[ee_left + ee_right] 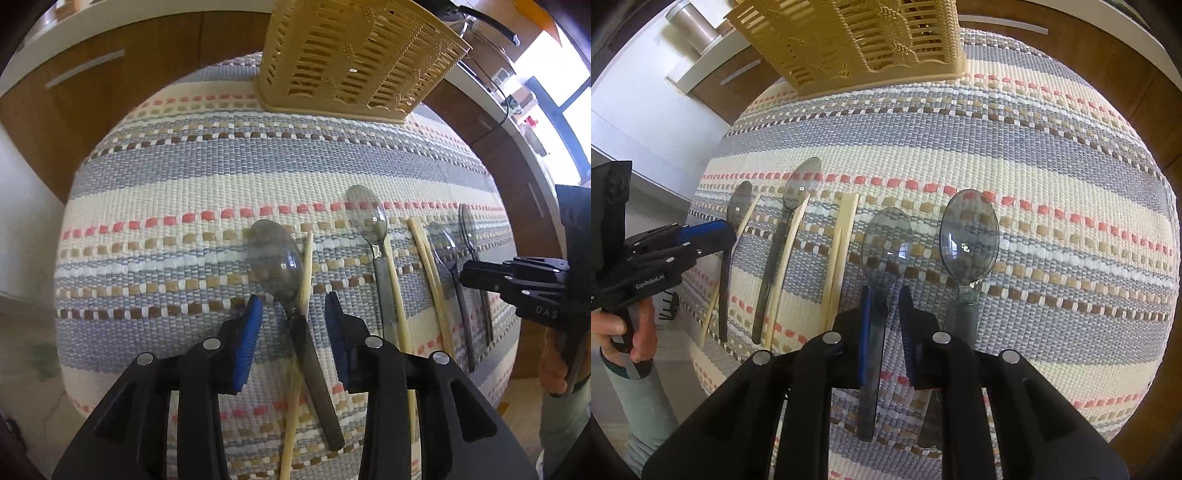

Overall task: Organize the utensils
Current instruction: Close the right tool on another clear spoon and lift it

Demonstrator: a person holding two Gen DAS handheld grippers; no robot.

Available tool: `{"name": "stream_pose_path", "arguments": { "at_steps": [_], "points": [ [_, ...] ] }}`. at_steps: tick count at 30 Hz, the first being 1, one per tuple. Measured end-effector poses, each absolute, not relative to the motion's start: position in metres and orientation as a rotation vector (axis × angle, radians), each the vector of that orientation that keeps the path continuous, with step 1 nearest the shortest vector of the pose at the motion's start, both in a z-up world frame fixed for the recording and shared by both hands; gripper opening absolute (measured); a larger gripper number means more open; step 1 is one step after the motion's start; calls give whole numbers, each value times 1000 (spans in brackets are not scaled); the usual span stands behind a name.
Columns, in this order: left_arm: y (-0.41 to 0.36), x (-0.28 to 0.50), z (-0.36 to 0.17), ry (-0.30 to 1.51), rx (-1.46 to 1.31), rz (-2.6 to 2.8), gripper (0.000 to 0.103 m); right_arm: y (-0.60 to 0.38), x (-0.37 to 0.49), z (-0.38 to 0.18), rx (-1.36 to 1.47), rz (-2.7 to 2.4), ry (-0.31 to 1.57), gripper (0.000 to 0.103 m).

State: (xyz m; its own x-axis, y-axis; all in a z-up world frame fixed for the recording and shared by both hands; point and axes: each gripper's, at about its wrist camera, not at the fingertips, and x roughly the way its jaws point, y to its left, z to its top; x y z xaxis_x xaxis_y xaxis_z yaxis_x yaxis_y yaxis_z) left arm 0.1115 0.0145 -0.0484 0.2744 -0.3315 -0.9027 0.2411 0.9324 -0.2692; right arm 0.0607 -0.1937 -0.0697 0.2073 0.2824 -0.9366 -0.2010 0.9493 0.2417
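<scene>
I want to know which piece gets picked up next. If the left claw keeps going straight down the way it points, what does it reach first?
Most likely the handle of the spoon lying between its open fingers, beside a chopstick; the height above the mat is unclear.

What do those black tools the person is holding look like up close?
Each hand-held gripper is matte black plastic with two blue ribbed pads and round silver pins at its joints. The left hand-held gripper has the white lettering "GenRobot.AI" on its side, seen from the right wrist camera. The right hand-held gripper shows the letters "DAS" in the left wrist camera. No cables are visible. The person wears pale green trousers.
</scene>
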Motion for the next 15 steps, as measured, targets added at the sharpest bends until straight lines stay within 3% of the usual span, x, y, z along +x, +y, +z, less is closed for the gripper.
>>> {"name": "stream_pose_path", "arguments": {
  "at_steps": [6, 8, 10, 15],
  "points": [
    [-7, 107, -49, 1232, 21, -325, 33, -202, 67, -63, 107, 339, 1331, 15],
    [-14, 105, -49, 1226, 61, -304, 33, -206, 73, -62, 102, 337, 1335, 25],
    [-20, 104, -49, 1218, 100, -282, 32, -204, 78, -62, 89, 331, 1340, 28],
    [-21, 105, -49, 1210, 116, -256, 20, -185, 75, -67, 10, 309, 1359, 28]
  ]
}}
